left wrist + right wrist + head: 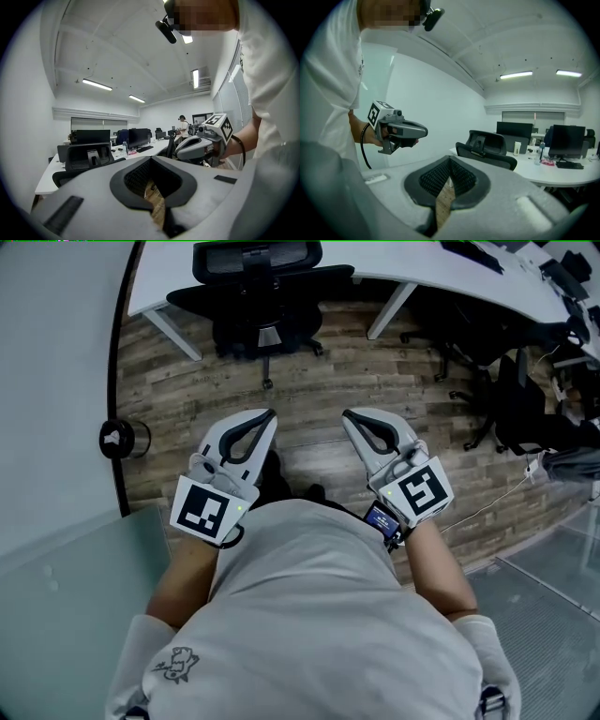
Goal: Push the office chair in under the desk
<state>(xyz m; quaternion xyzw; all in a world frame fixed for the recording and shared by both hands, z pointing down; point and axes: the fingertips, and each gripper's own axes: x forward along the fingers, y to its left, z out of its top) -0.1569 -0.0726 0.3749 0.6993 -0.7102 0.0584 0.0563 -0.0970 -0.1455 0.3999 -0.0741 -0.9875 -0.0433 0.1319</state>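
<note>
Left hand-held gripper (270,414) and right hand-held gripper (347,414): jaws of each closed together with nothing between them, held side by side above the wood floor (187,399). Office chair (258,292): ahead, well apart from both, backrest toward them, at the white tabletop's (155,273) edge.

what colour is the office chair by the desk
The office chair is black; the head view shows it best.
</note>
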